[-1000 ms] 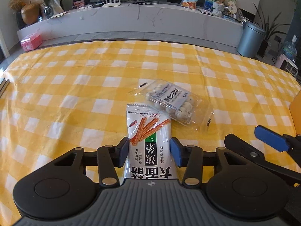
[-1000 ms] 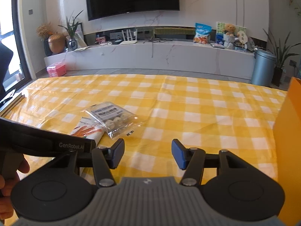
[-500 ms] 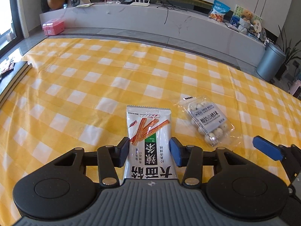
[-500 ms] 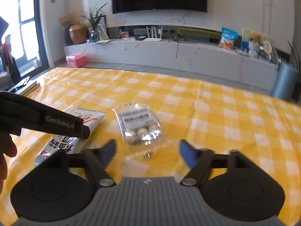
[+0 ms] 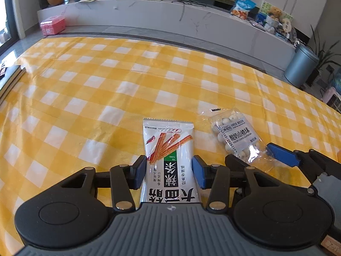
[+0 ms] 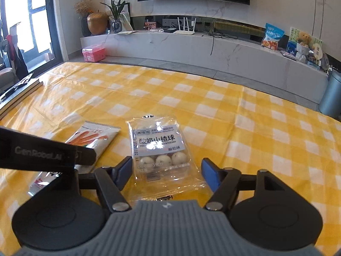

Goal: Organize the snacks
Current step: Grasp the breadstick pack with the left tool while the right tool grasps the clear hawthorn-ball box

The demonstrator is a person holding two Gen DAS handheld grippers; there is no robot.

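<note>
A white snack packet [image 5: 169, 164] with red sticks printed on it lies between the pads of my left gripper [image 5: 169, 173], which is shut on its sides. It also shows in the right wrist view [image 6: 91, 140]. A clear bag of white yogurt hawthorn balls [image 6: 158, 149] lies on the yellow checked tablecloth [image 6: 213, 111], between the open fingers of my right gripper [image 6: 166, 173], which do not touch it. The bag also shows in the left wrist view [image 5: 235, 137], with my right gripper [image 5: 255, 157] around its near end.
A dark book [image 6: 19, 91] lies at the table's left edge. Beyond the table stands a marble TV bench [image 6: 213, 47] with snack bags and toys, a pink box [image 6: 93, 52] and a grey bin [image 5: 301, 68].
My right gripper moved left and forward, so its open fingers now straddle the ball bag. My left gripper stays shut on the white packet.
</note>
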